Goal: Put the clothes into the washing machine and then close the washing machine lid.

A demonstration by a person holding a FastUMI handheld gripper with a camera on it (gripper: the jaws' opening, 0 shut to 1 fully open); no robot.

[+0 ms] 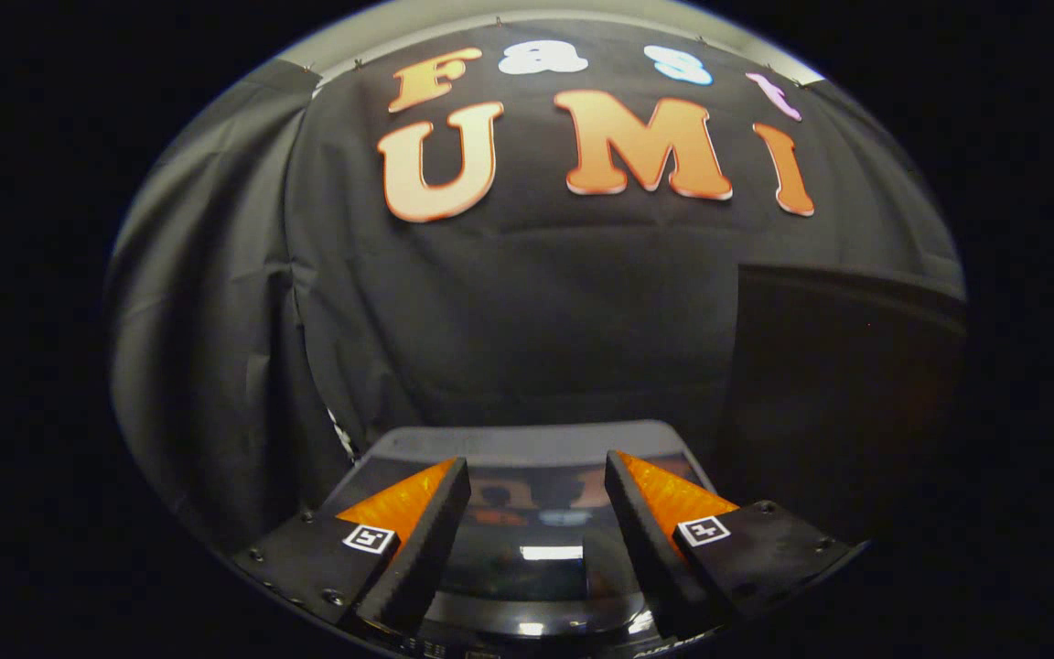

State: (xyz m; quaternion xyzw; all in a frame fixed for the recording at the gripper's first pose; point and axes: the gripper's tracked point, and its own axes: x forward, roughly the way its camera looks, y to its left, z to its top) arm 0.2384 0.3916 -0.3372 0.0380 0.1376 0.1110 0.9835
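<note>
Jaws apart and empty, poised just above the washing machine's glossy dark lid lying flat and apparently shut below and between them; likely final step, calling merely for lifting clear.

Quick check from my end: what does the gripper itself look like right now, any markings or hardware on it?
The gripper has two wedge-shaped fingers tapering toward the tips, each on a flat mount plate fixed with small screws. Each plate carries a square black-and-white fiducial tag. The jaws stand apart with nothing between them, above the washing machine's glossy dark lid.
</note>
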